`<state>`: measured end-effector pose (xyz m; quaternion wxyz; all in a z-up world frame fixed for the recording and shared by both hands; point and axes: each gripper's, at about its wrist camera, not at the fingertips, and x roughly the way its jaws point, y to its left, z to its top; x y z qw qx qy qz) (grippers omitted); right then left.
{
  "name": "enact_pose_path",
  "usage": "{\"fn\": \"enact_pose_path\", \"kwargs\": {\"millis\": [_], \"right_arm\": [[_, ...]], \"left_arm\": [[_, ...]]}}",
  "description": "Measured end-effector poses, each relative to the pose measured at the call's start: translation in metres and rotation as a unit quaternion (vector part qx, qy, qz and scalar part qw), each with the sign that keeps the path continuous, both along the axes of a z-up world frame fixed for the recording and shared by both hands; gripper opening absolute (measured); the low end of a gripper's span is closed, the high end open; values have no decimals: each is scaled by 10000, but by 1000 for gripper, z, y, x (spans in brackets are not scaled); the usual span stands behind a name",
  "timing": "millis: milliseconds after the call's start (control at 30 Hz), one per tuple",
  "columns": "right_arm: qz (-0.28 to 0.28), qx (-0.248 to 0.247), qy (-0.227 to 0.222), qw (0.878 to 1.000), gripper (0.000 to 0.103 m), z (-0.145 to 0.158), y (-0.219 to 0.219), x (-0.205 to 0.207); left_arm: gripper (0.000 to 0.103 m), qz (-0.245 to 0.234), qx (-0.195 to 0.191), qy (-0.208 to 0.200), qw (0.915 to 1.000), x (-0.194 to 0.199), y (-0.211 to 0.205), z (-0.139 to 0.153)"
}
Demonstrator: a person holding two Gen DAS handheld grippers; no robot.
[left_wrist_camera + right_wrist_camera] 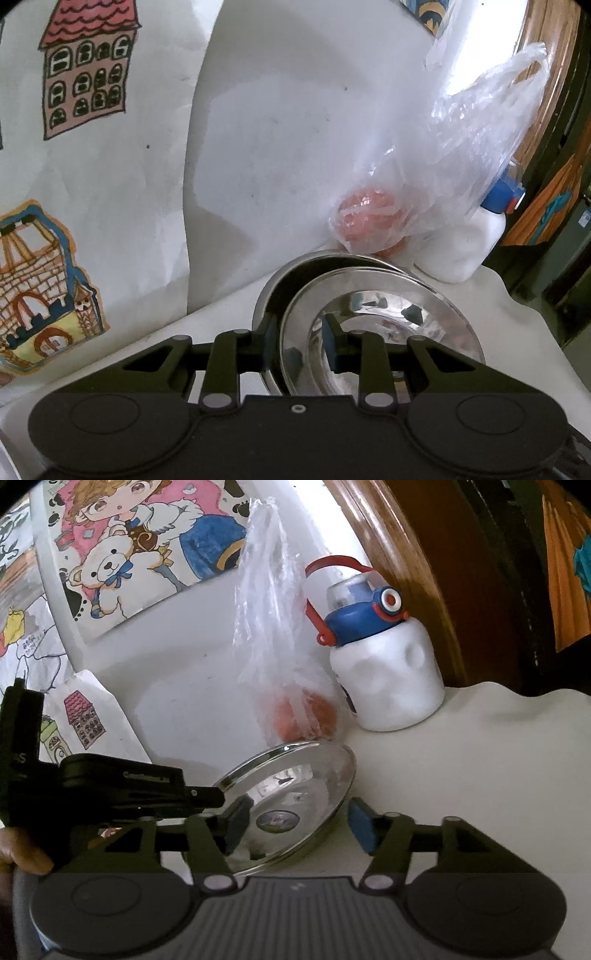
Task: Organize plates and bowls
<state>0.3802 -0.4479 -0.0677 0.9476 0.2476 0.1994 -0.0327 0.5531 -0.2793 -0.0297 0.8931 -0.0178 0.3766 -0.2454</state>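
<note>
A shiny steel plate with a deep centre stands tilted on the white table. My left gripper is shut on its near-left rim, one blue pad inside the dish and one behind the rim. A second steel dish sits right behind it, mostly hidden. In the right wrist view the same plate leans up, with the left gripper pinching its left edge. My right gripper is open, its left finger in front of the plate's near rim and its right finger just past the plate's right edge.
A clear plastic bag with orange-red fruit stands just behind the plates. A white bottle with a blue lid is to its right. Children's drawings cover the white wall. The table edge drops off at the right. A hand holds the left gripper.
</note>
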Motion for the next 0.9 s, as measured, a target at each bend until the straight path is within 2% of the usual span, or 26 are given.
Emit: {"fn": "enact_pose_path", "kwargs": {"millis": [100, 200, 267, 300, 467, 567, 733, 900], "right_arm": [[-16, -22, -12, 10000, 81, 0, 0, -1], [-17, -35, -54, 10000, 92, 1, 0, -2], [-7, -39, -94, 9999, 97, 1, 1, -2], [-5, -49, -113, 9999, 98, 1, 1, -3], [57, -179, -249, 9995, 102, 4, 5, -5], [70, -256, -330, 9991, 103, 6, 7, -7], [71, -299, -507, 9982, 103, 10, 10, -14], [130, -297, -754, 9966, 103, 14, 17, -26]], "left_arm": [[31, -19, -26, -34, 10000, -3, 3, 2], [39, -68, -73, -72, 9999, -7, 5, 4], [57, -44, -59, -158, 9998, -11, 6, 7], [69, 35, -3, -246, 9997, -14, 7, 8], [72, 208, -52, -279, 9994, -18, 21, 14], [80, 381, -115, -311, 9987, -23, 35, 20], [96, 632, -164, -585, 9962, -45, 62, 36], [102, 972, -247, -928, 9906, -77, 89, 54]]}}
